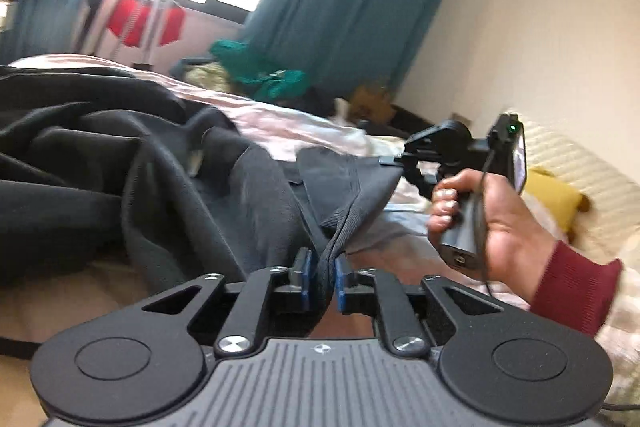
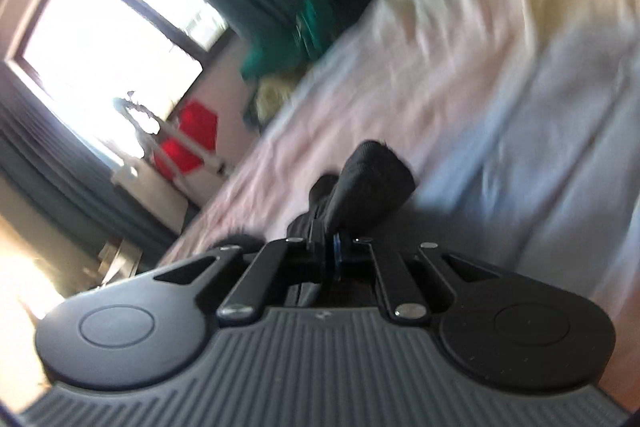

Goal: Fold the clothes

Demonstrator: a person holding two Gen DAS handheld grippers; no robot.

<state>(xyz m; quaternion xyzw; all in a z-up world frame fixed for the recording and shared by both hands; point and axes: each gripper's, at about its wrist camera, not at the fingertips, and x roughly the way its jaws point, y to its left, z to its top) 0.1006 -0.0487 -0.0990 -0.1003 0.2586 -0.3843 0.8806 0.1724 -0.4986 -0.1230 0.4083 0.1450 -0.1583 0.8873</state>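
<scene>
At six o'clock of the left wrist view, the left gripper (image 1: pixel 323 277) pinches the ribbed edge of the dark garment (image 1: pixel 120 167) heaped on the bed (image 1: pixel 280 123). At three o'clock the right gripper (image 1: pixel 390 159) clamps another corner, the cloth stretched between them.

Bed (image 1: pixel 280 123), pinkish patterned cover; dark garment (image 1: pixel 120 163) heaped on it, yellow cushion (image 1: pixel 556 199) at far side.
</scene>
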